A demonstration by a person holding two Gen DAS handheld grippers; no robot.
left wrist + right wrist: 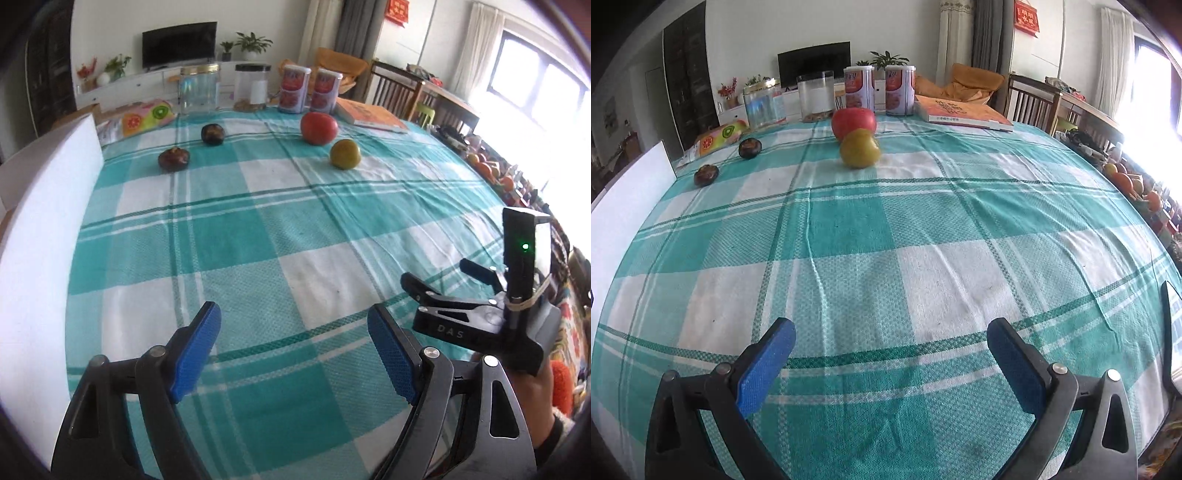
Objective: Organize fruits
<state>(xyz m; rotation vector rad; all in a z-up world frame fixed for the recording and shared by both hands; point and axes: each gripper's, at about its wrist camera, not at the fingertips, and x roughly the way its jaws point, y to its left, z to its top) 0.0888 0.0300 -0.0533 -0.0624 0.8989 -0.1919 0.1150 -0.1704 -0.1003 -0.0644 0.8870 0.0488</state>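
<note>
A red tomato [319, 127] and a yellow-green fruit [345, 154] sit at the far side of the teal checked tablecloth [280, 236]. Two dark mangosteens [174, 158] [212, 134] lie to their left. The right wrist view shows the tomato [854, 122], the yellow-green fruit [860, 148] in front of it, and the mangosteens [706, 174] [750, 147]. My left gripper [294, 325] is open and empty above the near cloth. My right gripper [891, 341] is open and empty; it also shows in the left wrist view [439, 275] at the right.
A white board [48, 229] stands along the left edge. At the back stand two clear jars [199, 88] [252, 88], two red cans [293, 88] [325, 89], an orange book [371, 115] and a fruit-print packet [147, 117]. Oranges [484, 168] lie beyond the right edge.
</note>
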